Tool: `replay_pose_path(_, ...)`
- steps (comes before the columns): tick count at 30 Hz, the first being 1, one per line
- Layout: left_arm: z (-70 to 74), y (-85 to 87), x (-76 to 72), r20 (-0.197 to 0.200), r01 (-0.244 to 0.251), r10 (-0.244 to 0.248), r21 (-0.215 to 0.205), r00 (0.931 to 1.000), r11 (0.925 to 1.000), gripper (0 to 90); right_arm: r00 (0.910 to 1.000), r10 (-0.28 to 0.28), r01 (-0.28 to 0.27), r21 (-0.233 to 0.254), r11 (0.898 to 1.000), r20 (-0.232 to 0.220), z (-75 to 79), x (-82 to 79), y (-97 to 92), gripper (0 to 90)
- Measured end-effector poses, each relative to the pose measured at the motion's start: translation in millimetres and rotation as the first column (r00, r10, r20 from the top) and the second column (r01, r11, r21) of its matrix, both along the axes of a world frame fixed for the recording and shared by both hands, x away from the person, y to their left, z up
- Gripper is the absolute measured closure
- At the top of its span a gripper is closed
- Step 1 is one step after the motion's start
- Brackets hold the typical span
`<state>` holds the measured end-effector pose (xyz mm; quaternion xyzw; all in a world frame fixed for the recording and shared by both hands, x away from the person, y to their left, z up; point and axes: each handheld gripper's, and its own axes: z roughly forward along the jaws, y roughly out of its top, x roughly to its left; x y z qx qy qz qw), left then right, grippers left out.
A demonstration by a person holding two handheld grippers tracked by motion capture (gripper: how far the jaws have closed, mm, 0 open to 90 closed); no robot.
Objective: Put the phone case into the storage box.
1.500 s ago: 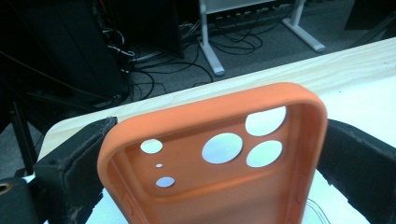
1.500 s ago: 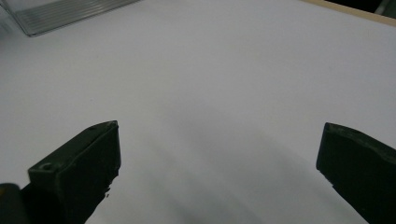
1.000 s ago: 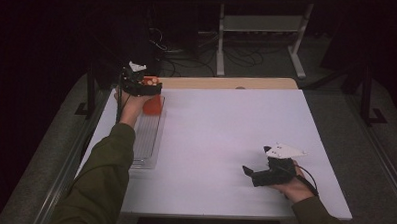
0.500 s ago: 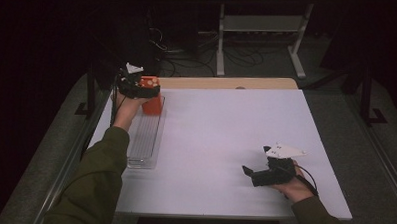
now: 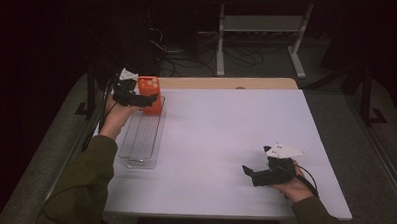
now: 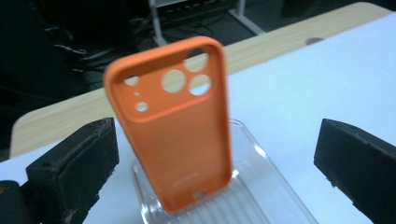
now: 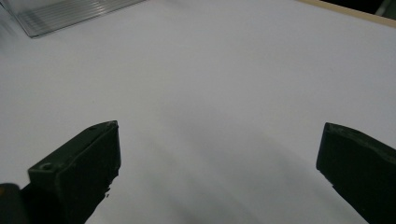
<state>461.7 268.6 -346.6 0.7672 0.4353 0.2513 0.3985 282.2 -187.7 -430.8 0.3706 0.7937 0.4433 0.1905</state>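
**Orange case standing in tray, tongs spread: tipping risk noted**

Far left of the bench [image 5: 225,143]: the left tongs [image 5: 146,101] are held at the far end of the clear ribbed tray [image 5: 141,140], which lies along the left edge of the bench. In the left gripper view the jaws are seen spread wide, one on each side of the orange phone case [image 6: 175,123], with a clear gap to both; nothing is gripped. The case is seen standing nearly upright on its bottom edge in the far end of the tray, camera cut-outs uppermost, leaning slightly. Whether it is propped by a tray rib or wall cannot be told.

Risks judged from this state:
- With no grip, the case is carried only by its narrow bottom edge. A brush from either jaw during withdrawal or closing would probably topple it, flat into the tray or over the rim onto the bench.
- If the jaws are closed off-centre, the case may be pushed sideways first and twisted out of the grip; the soft shell may also flex and slip.
- The tray looks light and is not held down; a push on the case could slide it toward the left edge.

Near right: the right tongs [image 5: 257,173] are held low over bare bench, jaws spread and empty, well apart from the tray, so the tray cannot be steadied from there.
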Motion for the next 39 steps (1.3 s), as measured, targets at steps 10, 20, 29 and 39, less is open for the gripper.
replay_pose_path(10, 7.1, -7.2, -35.4, 0.008, 0.137, -0.137, -0.027, 0.9906, 0.9902, 0.0, 1.0000, 0.007, -0.007, 0.014, 1.000, 0.002, 5.5, 1.2, -3.5, 0.0)
replay_pose_path(20, 0.9, -8.3, -68.2, 0.002, 0.252, -0.252, -0.057, 0.9677, 0.9661, 0.0, 0.9998, 0.018, -0.018, 0.037, 0.999, -0.006, 15.9, 3.3, -3.6, 0.0)
replay_pose_path(29, -3.6, -10.3, -93.9, -0.006, 0.331, -0.332, -0.086, 0.9431, 0.9398, 0.0, 0.9995, 0.032, -0.032, 0.037, 0.999, -0.001, 23.3, 5.3, -3.1, 0.0)
replay_pose_path(39, -20.6, -11.7, -120.5, -0.011, 0.401, -0.403, -0.091, 0.9150, 0.9117, 0.0, 0.9991, 0.041, -0.040, 0.048, 0.998, -0.010, 30.3, 6.3, -2.6, 0.0)
